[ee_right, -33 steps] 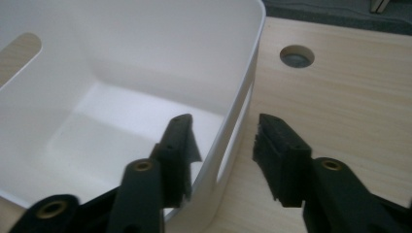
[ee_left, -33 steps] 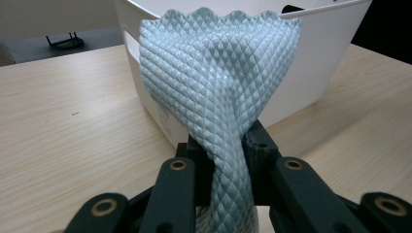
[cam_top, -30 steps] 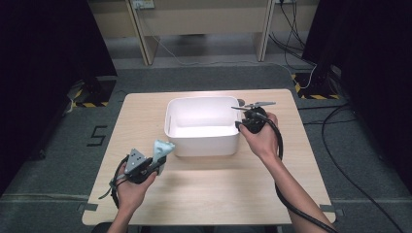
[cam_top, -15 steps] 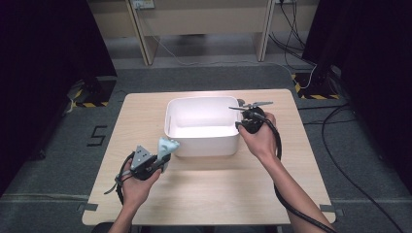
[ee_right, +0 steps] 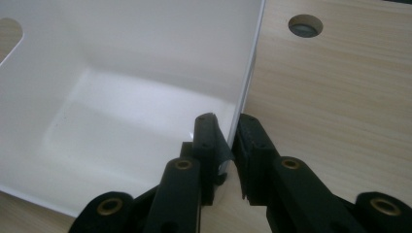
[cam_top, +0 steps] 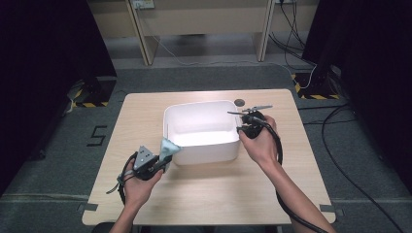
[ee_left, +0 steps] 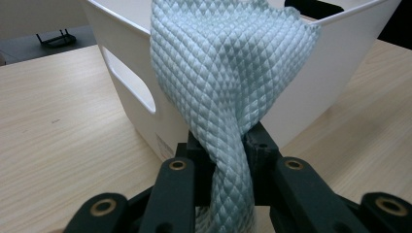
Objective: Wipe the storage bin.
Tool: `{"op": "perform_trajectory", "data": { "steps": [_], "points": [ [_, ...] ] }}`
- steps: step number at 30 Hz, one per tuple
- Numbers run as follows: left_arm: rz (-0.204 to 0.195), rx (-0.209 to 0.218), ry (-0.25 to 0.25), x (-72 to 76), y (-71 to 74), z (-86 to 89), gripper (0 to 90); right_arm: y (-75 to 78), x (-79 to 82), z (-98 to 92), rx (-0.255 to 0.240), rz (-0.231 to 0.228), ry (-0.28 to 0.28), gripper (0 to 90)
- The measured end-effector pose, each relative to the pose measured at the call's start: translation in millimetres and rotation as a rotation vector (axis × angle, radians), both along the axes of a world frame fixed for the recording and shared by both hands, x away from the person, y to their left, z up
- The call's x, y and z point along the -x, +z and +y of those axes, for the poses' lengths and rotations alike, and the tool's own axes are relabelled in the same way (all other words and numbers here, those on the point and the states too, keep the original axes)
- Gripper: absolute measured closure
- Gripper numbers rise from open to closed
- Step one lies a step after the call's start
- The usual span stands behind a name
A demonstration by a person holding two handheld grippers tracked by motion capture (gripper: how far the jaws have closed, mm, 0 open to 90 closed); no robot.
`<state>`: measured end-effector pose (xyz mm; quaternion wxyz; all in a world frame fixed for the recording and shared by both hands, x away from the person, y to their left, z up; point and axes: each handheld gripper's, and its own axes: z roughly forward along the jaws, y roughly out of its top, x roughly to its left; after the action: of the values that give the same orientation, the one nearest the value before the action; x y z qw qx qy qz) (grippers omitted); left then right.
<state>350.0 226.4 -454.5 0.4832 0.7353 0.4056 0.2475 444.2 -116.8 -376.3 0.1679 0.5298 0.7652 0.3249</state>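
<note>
We read little writing here: a dark "5" (cam_top: pixel 97 136) marked on the grey floor off the counter's left edge, and a small printed label (ee_left: pixel 163 144) low on the white tub's wall, too small for us to make out. The white tub (cam_top: pixel 171 127) stands near the middle of the wooden counter (cam_top: pixel 209 194), closer to the far edge, leaving a broad bare strip along the near edge and narrower margins at left and right. Our left gripper (cam_top: pixel 156 164) sits just off the tub's near-left corner, its jaws clamped together on a pale blue quilted cloth (ee_left: pixel 228 82) that stands up against the tub's outer wall, beside the handle slot. Our right gripper (ee_right: pixel 226 138) straddles the tub's right wall, one jaw inside and one outside; the jaws have just been closing, and they sit close around the wall, though we cannot tell whether the pads press on it. A round grommet hole (ee_right: pixel 305 24) lies in the counter beyond, near the far edge.
</note>
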Motion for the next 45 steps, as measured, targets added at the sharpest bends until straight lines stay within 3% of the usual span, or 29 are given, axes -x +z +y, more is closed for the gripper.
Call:
{"op": "perform_trajectory", "data": {
  "steps": [10,17,27,45],
  "points": [
    [-0.003,-0.015,-0.025,5.1,-0.5,-7.7,76.4,-0.2,33.2,-10.2,-0.024,-0.019,0.013,75.5],
    [-0.005,-0.022,-0.030,9.2,-0.8,-7.6,76.3,-2.4,29.9,-12.2,-0.055,-0.025,0.012,75.4],
    [-0.002,-0.047,-0.023,15.0,-4.4,-10.3,76.4,-5.0,25.4,-8.7,-0.036,-0.061,0.053,75.8],
    [0.058,-0.066,-0.014,10.7,-18.0,-13.5,76.9,-5.3,25.7,-7.3,-0.030,-0.067,0.064,76.2]
  ]
}}
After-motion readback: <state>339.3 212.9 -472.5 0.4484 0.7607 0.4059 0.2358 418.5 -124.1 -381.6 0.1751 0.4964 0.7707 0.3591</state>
